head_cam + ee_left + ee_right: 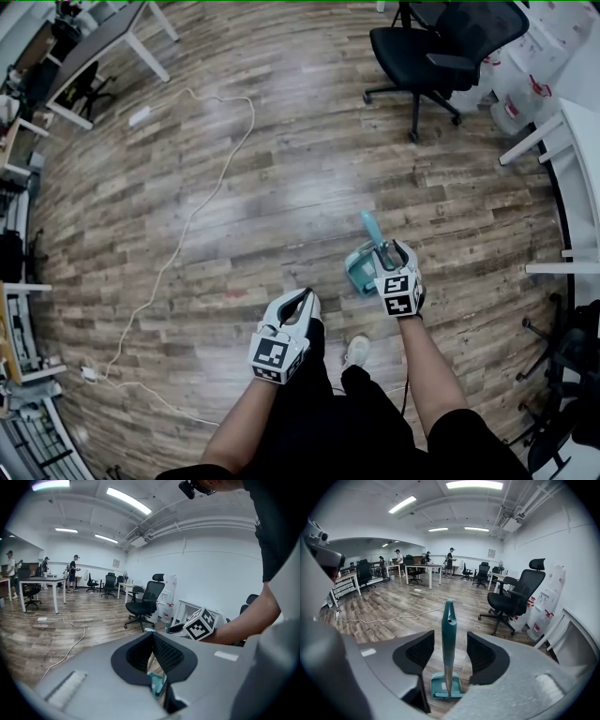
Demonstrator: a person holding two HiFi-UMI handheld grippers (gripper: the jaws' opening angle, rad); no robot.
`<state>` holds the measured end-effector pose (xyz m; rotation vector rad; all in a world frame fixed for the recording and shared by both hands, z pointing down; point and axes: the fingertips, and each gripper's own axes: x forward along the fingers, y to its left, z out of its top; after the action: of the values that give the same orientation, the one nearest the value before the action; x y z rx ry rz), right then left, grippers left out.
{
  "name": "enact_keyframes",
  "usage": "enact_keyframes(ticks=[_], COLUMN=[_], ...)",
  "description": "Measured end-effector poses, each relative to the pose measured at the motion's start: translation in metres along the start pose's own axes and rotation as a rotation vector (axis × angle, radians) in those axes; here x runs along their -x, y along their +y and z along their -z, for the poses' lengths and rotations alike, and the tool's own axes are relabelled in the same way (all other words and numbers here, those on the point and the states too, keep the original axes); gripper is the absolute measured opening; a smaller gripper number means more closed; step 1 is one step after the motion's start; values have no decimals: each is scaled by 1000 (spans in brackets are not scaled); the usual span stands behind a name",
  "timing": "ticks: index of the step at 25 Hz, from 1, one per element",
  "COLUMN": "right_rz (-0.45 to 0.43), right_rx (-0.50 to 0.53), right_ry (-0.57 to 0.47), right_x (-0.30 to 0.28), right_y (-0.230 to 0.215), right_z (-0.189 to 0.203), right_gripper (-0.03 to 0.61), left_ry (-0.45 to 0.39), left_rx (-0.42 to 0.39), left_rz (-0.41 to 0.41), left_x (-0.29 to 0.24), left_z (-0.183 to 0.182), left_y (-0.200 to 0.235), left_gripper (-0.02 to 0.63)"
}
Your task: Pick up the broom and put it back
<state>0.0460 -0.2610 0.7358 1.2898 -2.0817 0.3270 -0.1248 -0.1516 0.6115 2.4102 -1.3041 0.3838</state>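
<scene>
A teal broom [449,634] stands upright in its teal dustpan base [446,686] on the wood floor. In the right gripper view its handle rises between the jaws of my right gripper [450,641], which stand open with a gap on each side of the handle. The head view shows the broom [370,227] just ahead of my right gripper [392,247]. My left gripper [305,295] hangs lower left of it, shut with its tips together and nothing held. In the left gripper view my left gripper [152,637] points past the right gripper's marker cube [200,624].
A black office chair [427,56] stands beyond the broom. White desks [572,169] line the right side. A white cable [187,225] runs across the floor to a power strip [89,373] at the left. The person's shoe [356,350] is just behind the dustpan.
</scene>
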Motion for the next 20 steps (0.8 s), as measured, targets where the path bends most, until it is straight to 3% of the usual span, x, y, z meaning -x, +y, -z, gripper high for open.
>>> enact_keyframes(ticks=[11, 20], right_rz=[-19, -6], right_rx=[-29, -10], right_ry=[-133, -314], right_x=[61, 143], right_y=[8, 6], right_z=[-21, -57], right_gripper=[218, 131], left_ry=[-41, -95], left_rx=[-38, -71], left_rz=[26, 30], left_x=[2, 13], left_z=[-17, -24], left_y=[-24, -62], left_gripper=[18, 18])
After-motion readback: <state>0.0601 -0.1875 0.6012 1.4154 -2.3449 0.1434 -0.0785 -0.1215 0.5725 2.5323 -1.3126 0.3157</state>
